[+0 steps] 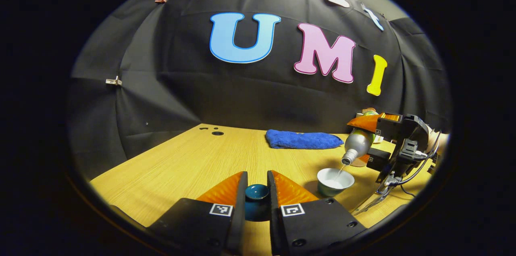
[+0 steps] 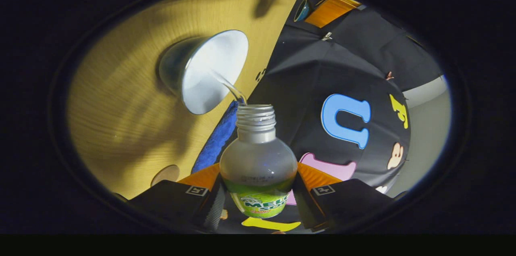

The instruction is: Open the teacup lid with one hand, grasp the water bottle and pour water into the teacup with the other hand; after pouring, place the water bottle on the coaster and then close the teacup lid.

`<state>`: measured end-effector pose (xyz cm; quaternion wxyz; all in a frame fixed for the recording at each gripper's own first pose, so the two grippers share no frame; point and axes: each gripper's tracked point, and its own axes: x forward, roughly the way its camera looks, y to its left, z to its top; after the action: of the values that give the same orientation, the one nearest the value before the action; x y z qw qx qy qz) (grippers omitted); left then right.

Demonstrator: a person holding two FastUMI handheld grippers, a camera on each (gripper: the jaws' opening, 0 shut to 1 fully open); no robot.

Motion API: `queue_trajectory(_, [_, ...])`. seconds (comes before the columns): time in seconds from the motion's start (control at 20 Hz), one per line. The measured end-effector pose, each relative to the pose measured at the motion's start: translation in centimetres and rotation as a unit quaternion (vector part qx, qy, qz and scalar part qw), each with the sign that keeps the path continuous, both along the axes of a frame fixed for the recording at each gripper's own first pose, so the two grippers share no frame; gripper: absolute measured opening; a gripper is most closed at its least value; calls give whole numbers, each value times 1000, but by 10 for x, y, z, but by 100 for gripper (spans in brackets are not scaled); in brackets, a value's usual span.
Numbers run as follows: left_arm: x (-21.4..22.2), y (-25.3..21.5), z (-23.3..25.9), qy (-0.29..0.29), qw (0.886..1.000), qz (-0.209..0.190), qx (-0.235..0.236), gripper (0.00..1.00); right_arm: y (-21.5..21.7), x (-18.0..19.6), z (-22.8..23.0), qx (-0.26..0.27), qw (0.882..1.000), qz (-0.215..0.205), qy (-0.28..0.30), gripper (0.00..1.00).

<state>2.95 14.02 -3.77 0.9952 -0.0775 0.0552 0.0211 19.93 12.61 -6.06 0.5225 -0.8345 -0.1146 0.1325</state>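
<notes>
Right tongs (image 2: pixel 258 191) clenched on bottle (image 2: pixel 259 167), both fingers pressing its belly just above the label. Tipped hard, long axis running straight out from the fingers, neck (image 2: pixel 255 118) foremost and lowest. Cup (image 2: pixel 209 71) just ahead of the neck and slightly to one side, mouth open, thin stream arcing from neck into bowl. Seen from the left gripper view: same bottle (image 1: pixel 358 144) slanting down over cup (image 1: pixel 335 181), mouth above the rim, not touching.

Left tongs (image 1: pixel 257 201) clamped on lid (image 1: pixel 257 198), held low over table (image 1: pixel 169 167), cup ahead and off toward the right-hand finger, near but apart.

Judged step: pouring, mid-task. Next turns on rolling the bottle's axis back upright before carrying it off. Pale disc (image 2: pixel 166 174) at the table edge beside the right tongs, possibly the coaster; cannot tell. Lid nearer the cup than anything else, so closing falls to the left. Blue cloth (image 1: pixel 303 140) farther off, beyond the cup.
</notes>
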Motion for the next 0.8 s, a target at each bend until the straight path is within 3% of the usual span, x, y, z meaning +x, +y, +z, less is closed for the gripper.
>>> queue_trajectory(0.8, [-3, 1, 5, -9, 1000, 0, -3, 29, 6, -2, 19, -36, 998, 27, -32, 78])
